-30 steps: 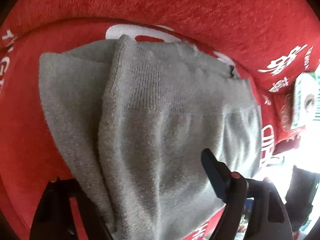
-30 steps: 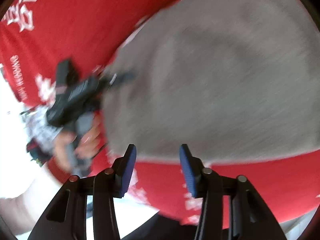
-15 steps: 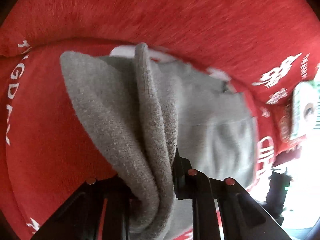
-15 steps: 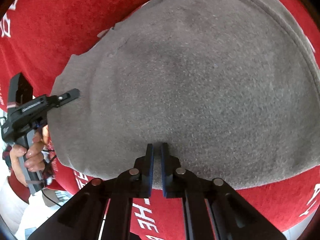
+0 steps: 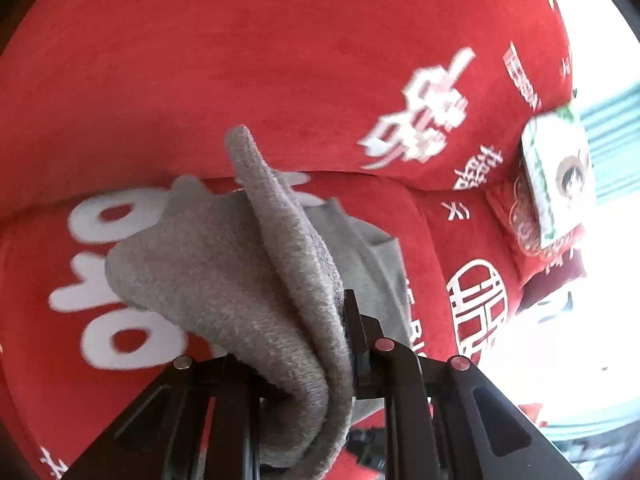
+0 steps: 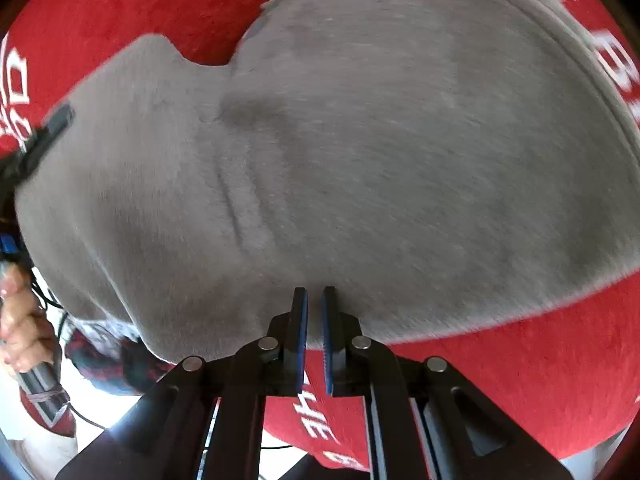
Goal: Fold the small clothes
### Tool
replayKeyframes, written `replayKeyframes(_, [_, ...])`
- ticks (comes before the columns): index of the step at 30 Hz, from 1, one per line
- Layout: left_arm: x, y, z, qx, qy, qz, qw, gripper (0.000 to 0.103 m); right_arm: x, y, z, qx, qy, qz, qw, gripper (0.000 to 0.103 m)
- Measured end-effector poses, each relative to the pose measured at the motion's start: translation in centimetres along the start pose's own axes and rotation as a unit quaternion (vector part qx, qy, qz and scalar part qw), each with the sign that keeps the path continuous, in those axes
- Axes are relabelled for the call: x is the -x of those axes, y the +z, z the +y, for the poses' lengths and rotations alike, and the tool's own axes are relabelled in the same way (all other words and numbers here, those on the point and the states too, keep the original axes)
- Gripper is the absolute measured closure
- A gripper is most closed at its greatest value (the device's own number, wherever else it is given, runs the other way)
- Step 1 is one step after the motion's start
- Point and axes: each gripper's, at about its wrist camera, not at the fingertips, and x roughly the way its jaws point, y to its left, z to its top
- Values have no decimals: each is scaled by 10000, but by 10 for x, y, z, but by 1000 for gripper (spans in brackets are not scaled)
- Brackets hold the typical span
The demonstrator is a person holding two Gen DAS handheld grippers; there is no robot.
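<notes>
Left wrist: tongs [image 5: 308, 360] pinch fuzzy grey knit garment [image 5: 224, 280]; plush red cover [image 5: 240, 60].

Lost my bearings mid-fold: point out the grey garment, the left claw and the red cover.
Garment [image 5: 224, 280]: left wrist view, on the lifted knit fold.
Left claw [image 5: 304, 364]: left wrist view, between its tips, clamped on the garment.
Cover [image 5: 280, 60]: left wrist view, on bare red fabric behind.
</notes>
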Motion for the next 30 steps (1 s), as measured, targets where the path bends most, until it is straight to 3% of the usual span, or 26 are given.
replayKeyframes(5, [-64,2,-69,-527,351,376,9973,83,31,4,-31,-447,340,-315,9979,97])
replayKeyframes(10, [-128,-8,-112,-1004,716,728,9897,83,72,20,-79,-915,515,-769,9915,96])
replayKeyframes(14, [-155,-13,-143,-1479,1074,807,9798,83,80,24,-108,-1120,649,-747,9888,96])
replayKeyframes(17, [-154,-14,-156,-1608,1030,727,9789,82,86,22,-118,-1152,781,-727,9876,96])
replayKeyframes(18, [-146,-13,-157,-1570,900,662,9813,76,88,22,-121,-1166,801,-713,9874,96])
replayKeyframes(19, [-139,-12,-157,-1527,804,597,9832,51,87,24,-120,-1192,827,-701,9869,94])
replayKeyframes(21, [-118,-10,-152,-1454,810,293,9856,19,90,29,-119,-1261,930,-717,9850,93])
replayKeyframes(23, [-89,-9,-137,-1410,856,-48,9863,19,95,40,-118,-1346,1131,-886,9804,91])
replayKeyframes(24, [-77,-8,-126,-1293,911,-102,9874,19,103,43,-124,-1466,1356,-1040,9743,87])
replayKeyframes(27, [-57,-12,-91,-933,1208,-181,9881,19,117,49,-146,-1948,1998,-1393,9501,43])
replayKeyframes(30, [-45,-19,-52,-559,1608,-202,9852,19,125,57,-161,-2352,2644,-1604,9214,42])
